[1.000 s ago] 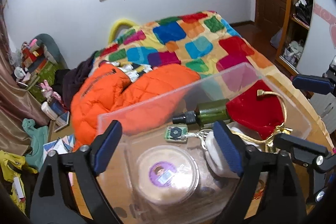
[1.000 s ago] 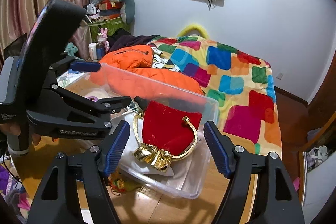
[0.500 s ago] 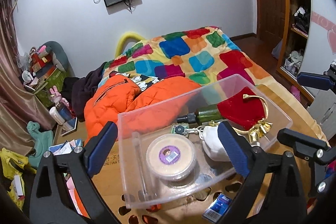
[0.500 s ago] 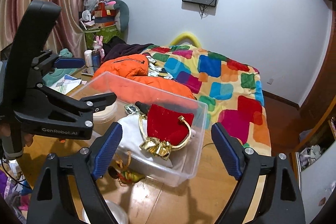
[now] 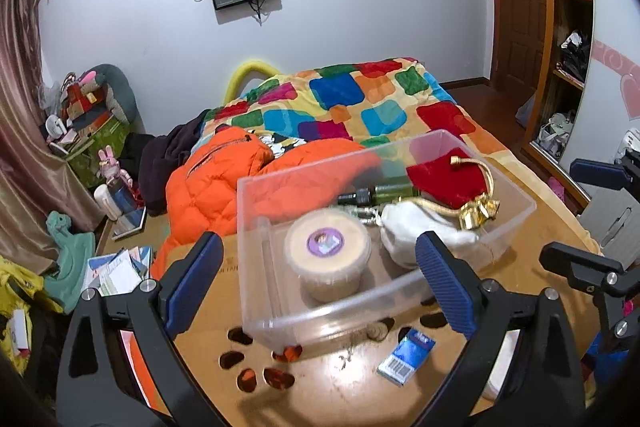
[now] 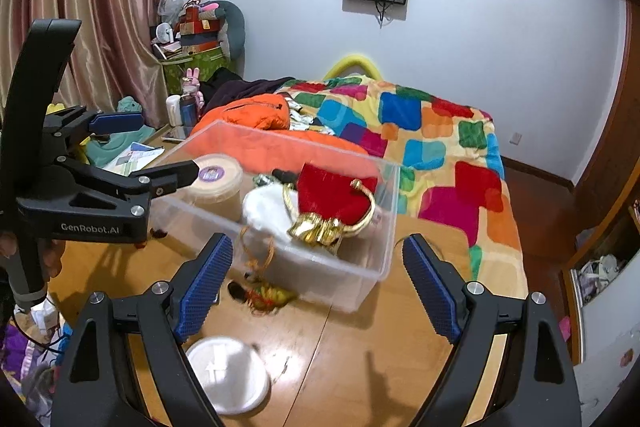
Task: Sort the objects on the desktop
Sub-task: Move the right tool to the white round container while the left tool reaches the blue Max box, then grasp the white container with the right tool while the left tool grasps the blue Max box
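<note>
A clear plastic bin (image 5: 256, 227) stands on the wooden table. In it are a round tub with a purple label (image 5: 326, 251), a white pouch (image 5: 408, 235), a green bottle (image 5: 384, 193) and a red velvet pouch with a gold cord (image 5: 444, 183). My left gripper (image 5: 319, 267) is open just short of the bin's near wall, with nothing held. My right gripper (image 6: 318, 247) is open too, empty, in front of the bin (image 6: 376, 219) at its right end. On the table lie a small blue box (image 5: 408, 355), a red-yellow tasselled charm (image 6: 264, 295) and a white round lid (image 6: 228, 375).
Behind the table is a bed with a patchwork quilt (image 5: 360, 107) and an orange jacket (image 5: 216, 179). Paw-shaped cut-outs (image 5: 256, 371) mark the tabletop near me. The left gripper (image 6: 156, 147) reaches in at the left of the right wrist view. Clutter covers the floor at the left.
Both grippers have drawn back from the bin, which now looks smaller and farther off. Their jaws stand wider apart. The blue box and the white lid have come into view.
</note>
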Demonstrator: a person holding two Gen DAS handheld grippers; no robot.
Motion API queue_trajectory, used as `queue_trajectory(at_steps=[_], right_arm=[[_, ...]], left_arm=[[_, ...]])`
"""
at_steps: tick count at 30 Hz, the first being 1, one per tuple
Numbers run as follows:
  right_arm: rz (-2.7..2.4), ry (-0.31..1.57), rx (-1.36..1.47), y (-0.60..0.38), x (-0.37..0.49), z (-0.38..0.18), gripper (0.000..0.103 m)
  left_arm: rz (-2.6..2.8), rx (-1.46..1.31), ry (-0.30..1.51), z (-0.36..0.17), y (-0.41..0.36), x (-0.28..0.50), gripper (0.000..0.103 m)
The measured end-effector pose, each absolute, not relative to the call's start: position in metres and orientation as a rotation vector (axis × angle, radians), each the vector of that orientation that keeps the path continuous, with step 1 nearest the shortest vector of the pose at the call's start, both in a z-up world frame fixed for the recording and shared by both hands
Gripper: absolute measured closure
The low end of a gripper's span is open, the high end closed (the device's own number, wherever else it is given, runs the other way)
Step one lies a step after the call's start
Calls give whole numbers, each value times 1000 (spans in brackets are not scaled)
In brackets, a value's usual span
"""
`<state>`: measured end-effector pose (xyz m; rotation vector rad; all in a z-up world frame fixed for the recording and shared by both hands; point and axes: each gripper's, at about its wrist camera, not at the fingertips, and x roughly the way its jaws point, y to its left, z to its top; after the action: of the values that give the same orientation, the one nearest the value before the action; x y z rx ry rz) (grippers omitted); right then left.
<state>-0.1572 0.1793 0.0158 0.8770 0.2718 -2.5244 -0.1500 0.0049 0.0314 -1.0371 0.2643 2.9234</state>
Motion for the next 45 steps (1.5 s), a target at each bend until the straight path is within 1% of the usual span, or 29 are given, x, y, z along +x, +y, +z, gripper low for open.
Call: queue_trajectory(at_steps=[13, 21, 24, 32, 37, 45], right_arm=[[-2479, 265, 926, 174, -110, -18, 18], [-2444, 313, 962, 163, -96, -43, 18], [-2443, 340, 986, 158, -94, -53, 18], [-2435, 243, 1006, 167, -94, -58, 17], [-2428, 269, 1006, 168, -87, -61, 17], [-2399, 247, 1018, 170, -88, -69, 18]], left_arm=[[2879, -1126, 200, -12, 5, -121, 5], [2831, -1217, 191, -40, 12, -116, 5], [2817, -1236, 192, -46, 14, -116, 5], [2774, -1256, 196, -51, 19, -118, 5], [2734, -1293, 209, -58, 20, -119, 5], [2696, -1344, 192, -64, 20, -125, 5]])
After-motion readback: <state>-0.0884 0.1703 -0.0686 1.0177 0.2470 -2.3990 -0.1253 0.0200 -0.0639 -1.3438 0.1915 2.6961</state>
